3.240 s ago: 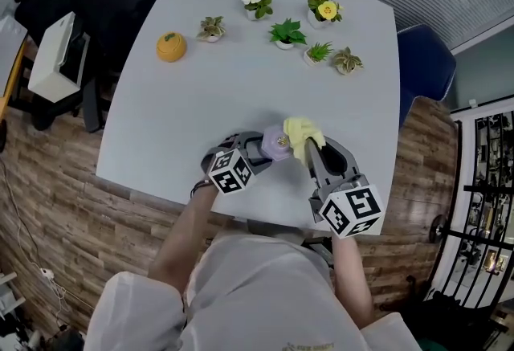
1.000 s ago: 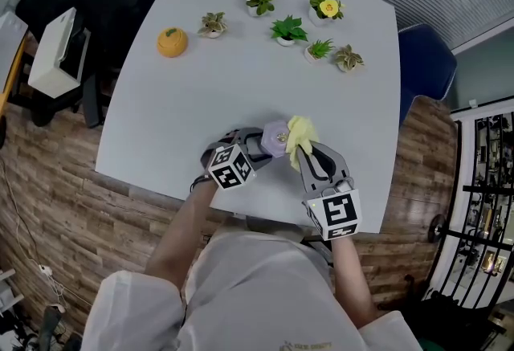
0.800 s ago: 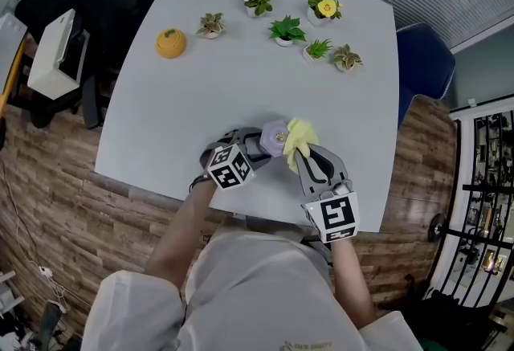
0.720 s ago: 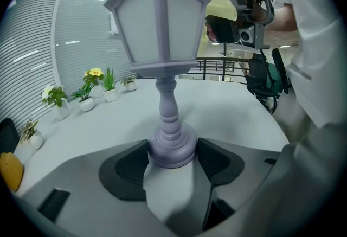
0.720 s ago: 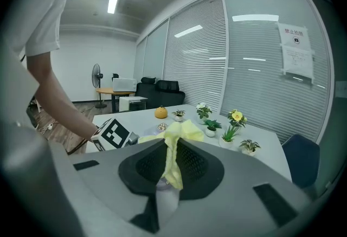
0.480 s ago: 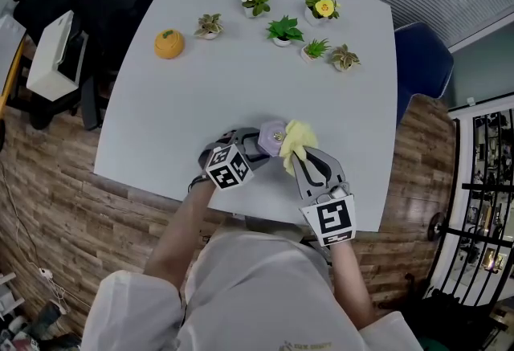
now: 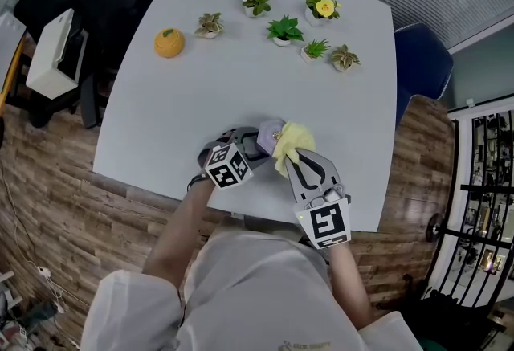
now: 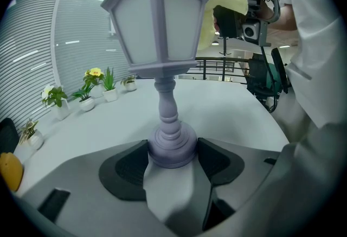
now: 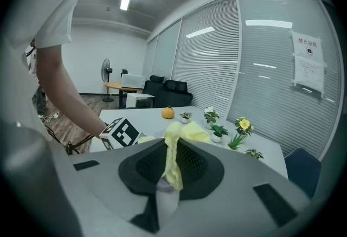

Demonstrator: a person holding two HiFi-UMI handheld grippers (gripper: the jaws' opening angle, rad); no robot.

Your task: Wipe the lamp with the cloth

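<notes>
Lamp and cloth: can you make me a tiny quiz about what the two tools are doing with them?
1. True or false: the left tool is shut on the base of the lamp.
2. What does the right tool grip? A) a spoon B) the cloth C) a cup
3. Fill in: the lamp is pale ____.

Key: 1 true; 2 B; 3 purple.

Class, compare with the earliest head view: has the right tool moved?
Yes. The right tool, gripping the cloth, has swung its marker cube leftward, away from the table's right edge and nearer the lamp.
</notes>
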